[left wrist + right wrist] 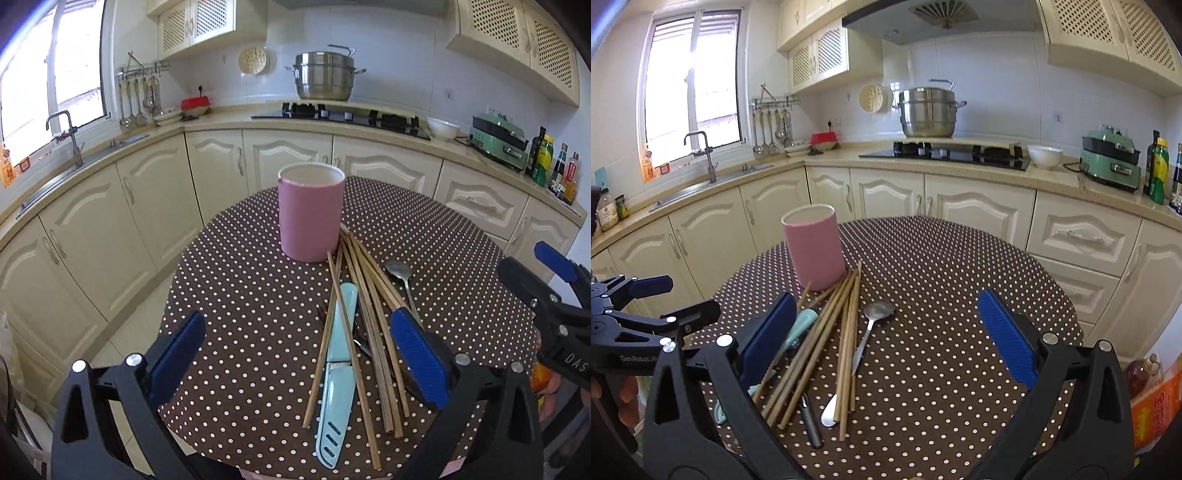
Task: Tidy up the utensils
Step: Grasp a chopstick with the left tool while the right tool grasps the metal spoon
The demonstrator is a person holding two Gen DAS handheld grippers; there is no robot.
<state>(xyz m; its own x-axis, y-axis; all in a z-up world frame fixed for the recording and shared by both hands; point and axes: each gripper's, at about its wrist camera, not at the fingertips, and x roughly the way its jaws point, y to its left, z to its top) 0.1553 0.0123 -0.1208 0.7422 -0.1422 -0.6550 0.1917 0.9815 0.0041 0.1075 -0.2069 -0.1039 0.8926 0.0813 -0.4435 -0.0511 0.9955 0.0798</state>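
Grippers both gape wide, holding nothing: left gripper (295,354) above the chopsticks (369,314), right gripper (886,332) beside them.

Daylight comes through the window (692,85) above the sink (713,184). Cream cabinets (894,195) run under the counter (849,157). A steel pot (927,112) stands behind the black stove (945,151). The walls are white tile.
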